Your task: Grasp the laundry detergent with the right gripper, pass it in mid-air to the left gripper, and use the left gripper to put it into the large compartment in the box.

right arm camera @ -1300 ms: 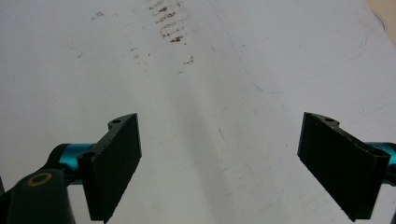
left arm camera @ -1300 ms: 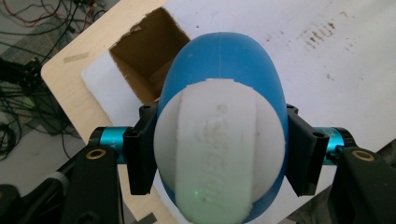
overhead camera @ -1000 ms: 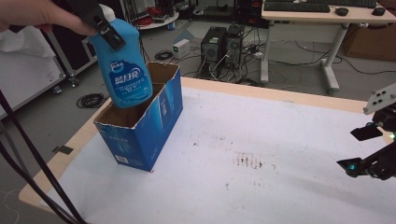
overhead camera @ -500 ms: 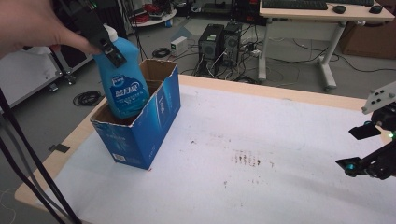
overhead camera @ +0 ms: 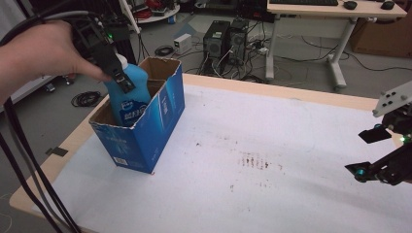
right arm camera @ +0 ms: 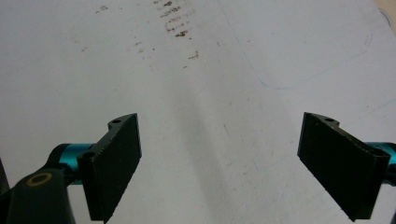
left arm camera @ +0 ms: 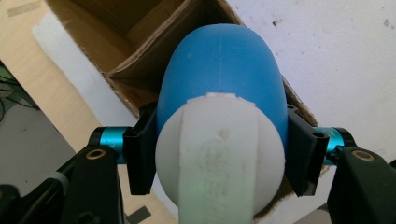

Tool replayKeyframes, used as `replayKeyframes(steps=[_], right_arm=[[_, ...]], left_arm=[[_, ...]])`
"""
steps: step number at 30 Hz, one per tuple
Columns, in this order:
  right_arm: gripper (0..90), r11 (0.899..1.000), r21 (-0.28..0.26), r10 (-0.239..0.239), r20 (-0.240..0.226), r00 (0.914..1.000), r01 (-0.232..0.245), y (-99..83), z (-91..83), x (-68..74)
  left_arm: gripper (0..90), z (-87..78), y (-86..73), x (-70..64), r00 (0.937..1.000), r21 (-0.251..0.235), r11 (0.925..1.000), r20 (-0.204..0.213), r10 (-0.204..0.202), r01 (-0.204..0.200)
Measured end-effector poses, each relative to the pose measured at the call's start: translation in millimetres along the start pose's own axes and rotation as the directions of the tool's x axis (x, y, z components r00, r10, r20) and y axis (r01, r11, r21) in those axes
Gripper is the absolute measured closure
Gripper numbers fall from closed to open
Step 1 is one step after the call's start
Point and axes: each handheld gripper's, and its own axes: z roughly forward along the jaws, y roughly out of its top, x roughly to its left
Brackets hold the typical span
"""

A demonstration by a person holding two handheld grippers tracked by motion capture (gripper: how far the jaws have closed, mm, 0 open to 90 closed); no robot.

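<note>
Lab/office bg w/ desks, PC towers point(overhead camera: 228, 41) and cables on floor; white-covered table point(overhead camera: 291, 145) w/ brown stain marks point(overhead camera: 255, 161) mid-surface. Blue cardboard box point(overhead camera: 145, 131) stands open-topped at table's left end. Left gripper point(overhead camera: 109, 60), held in person's hand point(overhead camera: 43, 53), jaws clamped on either side of blue detergent bottle point(overhead camera: 127, 97) near its white cap point(left arm camera: 219, 154); bottle upright, lower part already inside box, shoulder and cap above the rim. Left gripper view looks straight down cap and blue body into box opening. Right gripper point(overhead camera: 376, 150) far right, well apart from box, low over bare table, jaws wide apart, holding nothing.
</note>
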Motion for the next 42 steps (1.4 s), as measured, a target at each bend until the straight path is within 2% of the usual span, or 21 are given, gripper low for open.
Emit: replayKeyframes(steps=[10,19,30,42], right_arm=[[12.8,1.000,0.002,0.003,-0.001,1.0000,-0.003,-2.1,1.0,0.2],[12.8,1.000,0.005,0.003,0.000,1.0000,-0.003,-2.1,1.5,-0.1],[12.8,1.000,0.005,0.000,-0.006,1.0000,0.000,-1.6,2.7,-0.4],[12.8,1.000,0.008,0.001,-0.006,1.0000,-0.001,-1.3,2.5,0.1]], left_arm=[[38.3,27.9,-0.4,-3.6,0.9990,0.043,0.9981,0.006,0.043,-0.044],[38.3,42.0,-5.1,-3.2,0.9988,0.059,0.9971,0.013,0.046,-0.047],[38.3,51.9,-10.4,-3.2,0.9984,0.072,0.9958,0.013,0.056,-0.057],[38.0,53.4,-11.1,-1.6,0.9979,0.065,0.9959,0.019,0.062,-0.063]])
